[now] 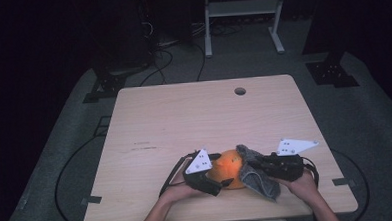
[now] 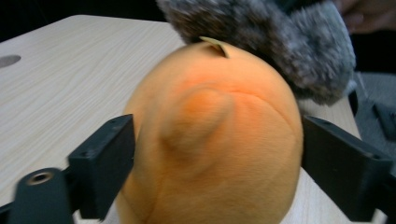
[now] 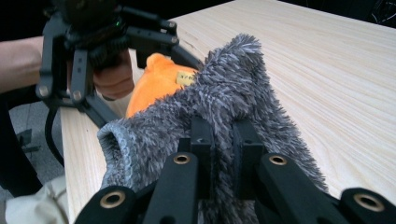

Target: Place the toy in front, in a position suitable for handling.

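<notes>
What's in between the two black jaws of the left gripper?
The orange plush toy sits between the left gripper's jaws, clearest in the left gripper view.

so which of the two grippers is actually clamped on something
The right gripper: its jaws are pinched shut on the grey fuzzy cloth. The left gripper stands wide, one jaw on each side of the orange plush toy.

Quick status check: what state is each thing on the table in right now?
Orange plush toy: on the table, between the left gripper's jaws.
Grey fuzzy cover: pinched, draped against the toy.
Left gripper: jaws wide, straddling the toy.
Right gripper: shut on the cover.
</notes>
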The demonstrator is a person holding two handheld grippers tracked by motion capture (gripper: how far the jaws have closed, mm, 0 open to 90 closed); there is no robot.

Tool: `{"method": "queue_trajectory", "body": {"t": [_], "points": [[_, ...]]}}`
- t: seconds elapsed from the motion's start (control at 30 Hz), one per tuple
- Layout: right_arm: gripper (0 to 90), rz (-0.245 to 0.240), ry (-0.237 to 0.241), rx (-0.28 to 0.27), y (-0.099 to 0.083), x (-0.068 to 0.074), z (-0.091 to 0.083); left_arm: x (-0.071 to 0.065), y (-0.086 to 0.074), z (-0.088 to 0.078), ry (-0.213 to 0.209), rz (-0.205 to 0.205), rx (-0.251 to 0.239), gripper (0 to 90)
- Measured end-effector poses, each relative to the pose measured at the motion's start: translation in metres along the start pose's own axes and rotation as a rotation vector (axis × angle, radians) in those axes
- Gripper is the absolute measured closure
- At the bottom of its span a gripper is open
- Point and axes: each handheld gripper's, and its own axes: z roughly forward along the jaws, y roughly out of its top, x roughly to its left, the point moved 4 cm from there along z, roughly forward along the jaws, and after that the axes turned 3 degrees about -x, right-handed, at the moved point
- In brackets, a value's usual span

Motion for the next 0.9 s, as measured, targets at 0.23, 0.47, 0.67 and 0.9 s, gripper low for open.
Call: {"method": "queue_trajectory", "body": {"t": [0.23,0.47,0.67,0.9], "points": [[81.0,0.032,-0.019,0.007,-0.008,-0.010,-0.002,-0.002,-0.007,0.005,0.003,0.043,0.028,15.9],[81.0,0.008,-0.038,-0.069,0.014,-0.003,-0.018,-0.004,0.012,-0.001,0.073,0.067,-0.002,33.7],[81.0,-0.113,-0.012,-0.028,0.028,0.028,-0.001,-0.009,0.018,-0.003,0.064,0.075,-0.005,35.4],[81.1,-0.028,-0.044,0.017,0.000,0.004,0.005,-0.001,0.016,-0.005,0.046,-0.003,-0.013,18.9]]}}
